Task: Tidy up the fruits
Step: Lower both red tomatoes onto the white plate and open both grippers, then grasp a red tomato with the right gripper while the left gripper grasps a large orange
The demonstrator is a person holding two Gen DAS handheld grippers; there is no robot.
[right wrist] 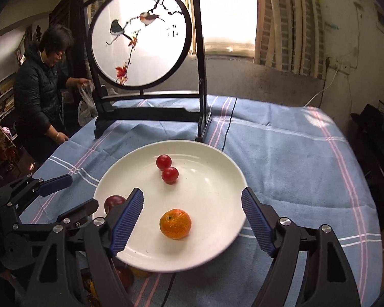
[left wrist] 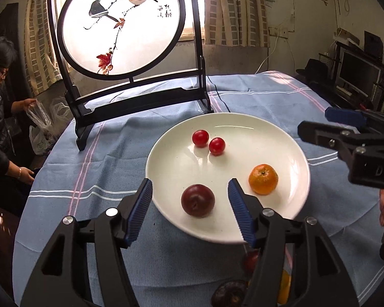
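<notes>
Left wrist view: left gripper (left wrist: pixel 189 211) jaws open, empty; the dark red round plum (left wrist: pixel 197 200) lies between them on the white ceramic plate (left wrist: pixel 256 128). Judged firm, smooth, light; take it across its middle.

Right wrist view: right gripper (right wrist: pixel 192 221) jaws wide, empty, angled down; the small orange mandarin (right wrist: pixel 175 223) lies between them. Judged soft-skinned; grip gently.

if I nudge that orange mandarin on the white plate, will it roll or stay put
The mandarin looks slightly flattened and sits stem up, so it would probably rock or slide rather than roll far. The white plate is glossy and dished, so a push may send it skidding toward the middle. Its dimpled peel should suit ribbed pads.
</notes>
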